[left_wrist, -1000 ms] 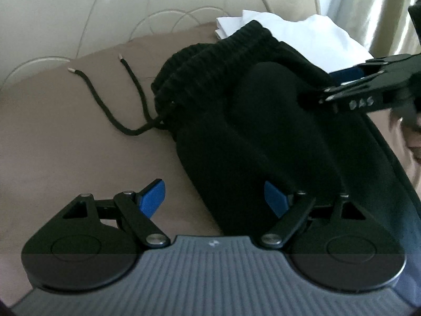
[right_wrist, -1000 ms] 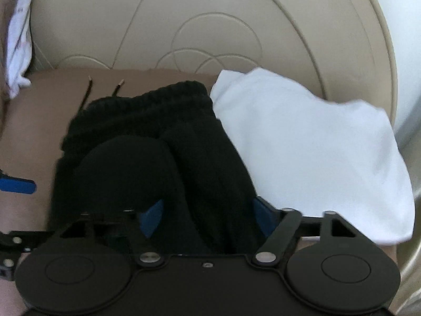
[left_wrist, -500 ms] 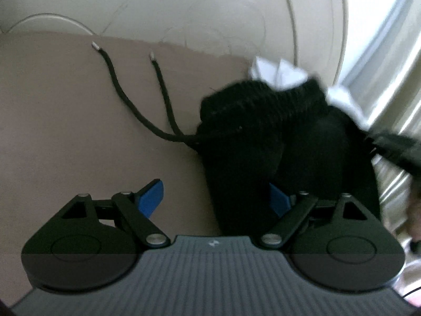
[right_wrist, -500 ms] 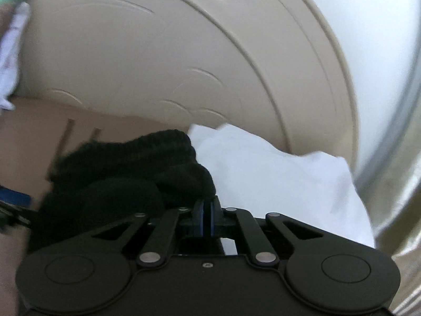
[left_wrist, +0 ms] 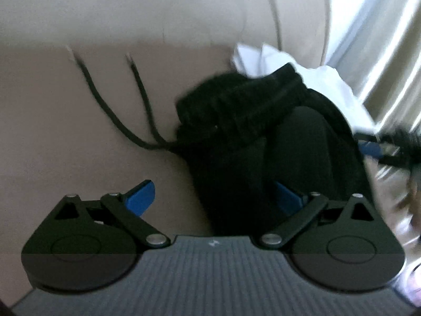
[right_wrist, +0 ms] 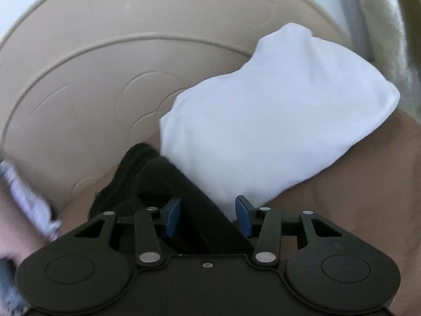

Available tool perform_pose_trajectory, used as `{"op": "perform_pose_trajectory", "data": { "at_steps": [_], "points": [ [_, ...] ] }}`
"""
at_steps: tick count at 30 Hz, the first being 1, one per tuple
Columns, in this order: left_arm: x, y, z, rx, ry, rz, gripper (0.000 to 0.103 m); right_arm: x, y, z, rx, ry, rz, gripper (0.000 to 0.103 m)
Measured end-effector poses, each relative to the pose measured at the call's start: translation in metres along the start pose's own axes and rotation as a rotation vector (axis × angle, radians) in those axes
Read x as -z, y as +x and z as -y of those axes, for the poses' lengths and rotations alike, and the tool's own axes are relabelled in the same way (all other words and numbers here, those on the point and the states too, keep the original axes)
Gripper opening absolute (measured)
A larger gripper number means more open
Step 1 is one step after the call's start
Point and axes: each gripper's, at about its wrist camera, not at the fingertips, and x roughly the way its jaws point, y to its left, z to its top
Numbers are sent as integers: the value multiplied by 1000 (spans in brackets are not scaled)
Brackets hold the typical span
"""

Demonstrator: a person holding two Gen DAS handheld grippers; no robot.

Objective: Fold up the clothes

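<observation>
Centrally in the left wrist view lies one black garment [left_wrist: 252, 142], folded into a bundle on a tan bed surface [left_wrist: 65, 137], its ribbed waistband toward the upper middle of the frame. Two black drawstrings [left_wrist: 115, 115] trail from the waistband toward the upper left, each ending in a pale tip. One white folded garment [right_wrist: 276, 121] sits just beside the black one, touching it along its right edge; in the right wrist view it fills the centre and upper right. A beige headboard [right_wrist: 105, 73] with curved embossed lines spans the top of both views. One more pale cloth [right_wrist: 29, 200] shows, blurred, at the left edge of the right wrist view. The left gripper [left_wrist: 214, 200] stands wide open, empty, its right blue pad over the black fabric. The right gripper [right_wrist: 206, 217] is partly open, black fabric lying between its two blue pads [right_wrist: 171, 216], gripping nothing.
</observation>
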Motion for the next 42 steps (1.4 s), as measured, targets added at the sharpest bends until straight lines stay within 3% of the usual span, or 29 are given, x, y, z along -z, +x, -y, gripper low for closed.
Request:
{"op": "perform_pose_trajectory", "data": {
  "at_steps": [3, 4, 6, 7, 9, 10, 11, 12, 13, 14, 15, 17, 20, 22, 23, 25, 27, 30, 32, 35, 37, 39, 42],
  "points": [
    [-13, 23, -14, 141, -163, -49, 103, 1, -18, 7, -51, -36, -69, 69],
    [-15, 28, -12, 150, -174, -49, 103, 5, -24, 7, -24, -52, -65, 71],
    [-15, 40, 2, 95, -92, -55, 102, 13, -26, 7, 20, -81, -71, 83],
    [-14, 44, 9, 61, -48, -53, 96, 18, -20, 9, 24, -96, -91, 83],
    [-8, 44, 23, -22, 40, -25, 56, 26, -2, 8, 27, -121, -147, 83],
    [-6, 36, 28, -40, 53, 1, 46, 31, 7, 7, 32, -137, -174, 83],
    [-4, 23, 32, -53, 61, 39, 30, 37, 15, 3, 39, -170, -175, 70],
    [-2, 9, 38, -66, 77, 76, 25, 42, 20, -5, 39, -224, -161, 40],
    [-1, -6, 41, -77, 77, 110, 24, 47, 24, -14, 35, -279, -137, 38],
    [0, -23, 37, -74, 41, 139, 23, 55, 17, -27, 15, -339, -74, 29],
    [2, -38, 29, -52, -11, 167, 23, 61, 11, -40, -7, -396, -20, 20],
    [7, -59, 8, -32, -94, 205, 23, 68, 5, -65, -65, -489, 8, 18],
    [12, -49, -12, -79, -112, 177, 26, 61, 20, -84, -46, -599, -61, 18],
    [16, -36, -20, -114, -104, 144, 47, 52, 34, -84, 73, -603, -123, 28],
    [18, -29, -24, -131, -101, 127, 56, 49, 34, -82, 158, -599, -112, 29],
    [22, -16, -33, -165, -93, 93, 57, 44, 19, -76, 320, -567, -51, 36],
    [21, -26, -30, -189, -82, 101, 58, 42, -14, -63, 341, -480, -3, 40],
    [22, -54, -18, -185, -83, 150, 60, 54, -71, -41, 331, -364, -15, 46],
    [29, -76, -6, -185, -80, 186, 60, 76, -109, -27, 364, -351, -36, 46],
    [43, -100, 19, -112, -54, 196, 63, 113, -163, -12, 390, -337, -76, 46],
    [60, -103, 47, -63, 14, 159, 63, 144, -190, -7, 380, -346, -102, 48],
    [84, -99, 74, -18, 78, 107, 63, 178, -213, -4, 381, -358, -125, 60],
    [125, -87, 103, 28, 130, 23, 63, 228, -228, 7, 409, -309, -148, 63]
  ]
}}
